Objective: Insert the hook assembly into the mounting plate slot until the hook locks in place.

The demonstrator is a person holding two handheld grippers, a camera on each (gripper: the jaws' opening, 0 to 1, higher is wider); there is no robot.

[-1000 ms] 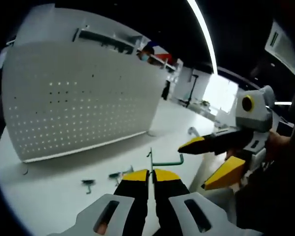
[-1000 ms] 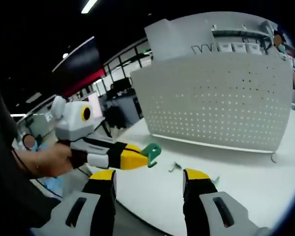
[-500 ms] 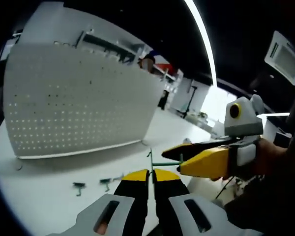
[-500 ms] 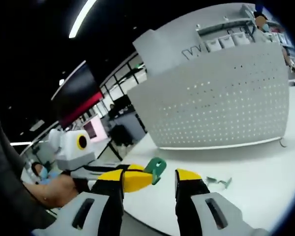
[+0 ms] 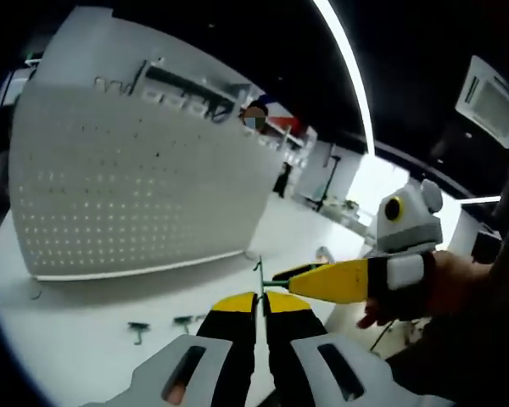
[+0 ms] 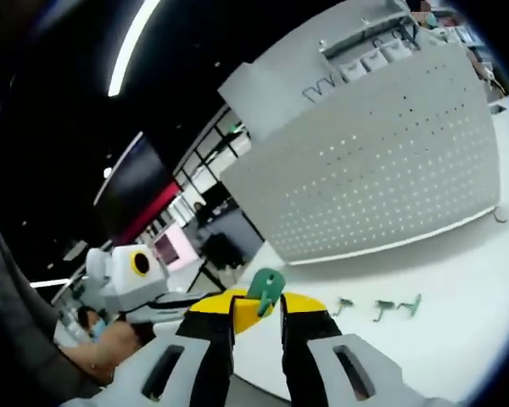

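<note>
Looking along the left gripper (image 5: 260,298), its jaws are clenched on the thin green hook (image 5: 261,276), held up over the white counter (image 5: 85,326) in front of the perforated mounting plate (image 5: 127,199), with the right gripper (image 5: 299,276) reaching in from the right and closing around the hook's arm, and a couple of spare hooks (image 5: 138,329) lying on the counter. In the right gripper view, that gripper's jaws are narrowed but not fully shut around the green tab (image 6: 265,290) sticking out of the left gripper's yellow tips, so I'd say this is a handover or regrip step, nothing's in the plate yet. Next move probably needs a firm pinch, then lining the hook up with a slot in the plate.
</note>
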